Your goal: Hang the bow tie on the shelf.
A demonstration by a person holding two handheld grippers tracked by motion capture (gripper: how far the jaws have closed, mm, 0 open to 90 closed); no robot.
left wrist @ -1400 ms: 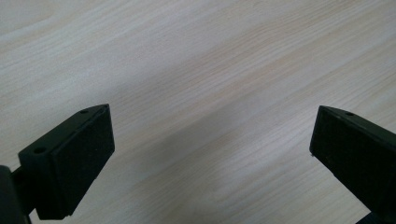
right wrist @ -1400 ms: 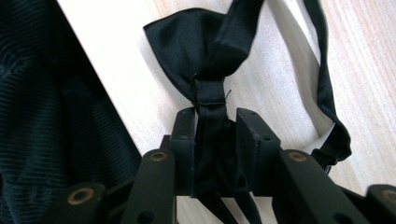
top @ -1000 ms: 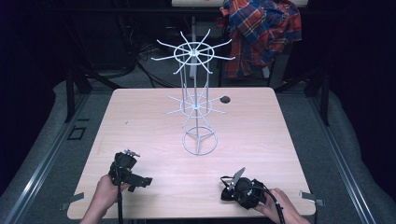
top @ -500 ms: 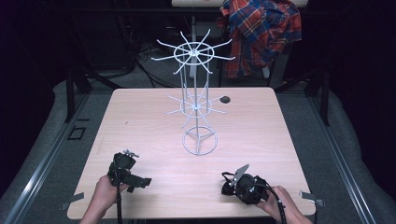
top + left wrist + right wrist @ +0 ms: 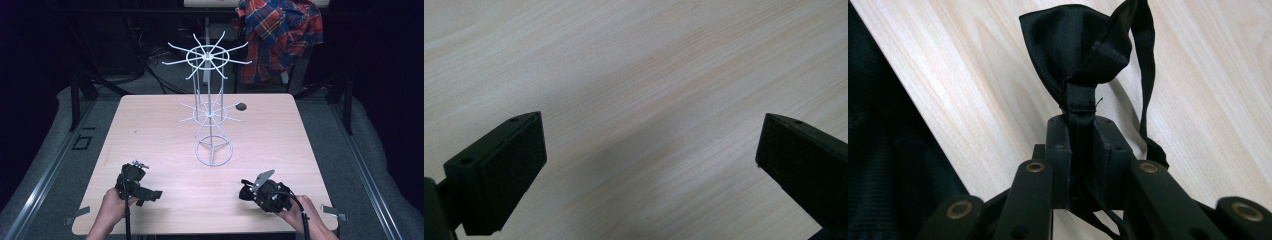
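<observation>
Rack: white wire stand (image 5: 212, 112) is seen mid-desk (image 5: 150, 130).
Left claw (image 5: 649, 165): held wide apart, empty.
Right claw (image 5: 1082, 145): closed on black bow tie (image 5: 1083, 45).

black bow tie (image 5: 1083, 55) pinched at knot

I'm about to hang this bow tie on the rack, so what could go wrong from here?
The right tongs pinch the bow tie only at its knot, and its strap dangles loose; it may snag on the rack's thin wire arms. The rack looks light on its small ring base, so a bump could tip it. The open left tongs are not near enough to steady it.
</observation>
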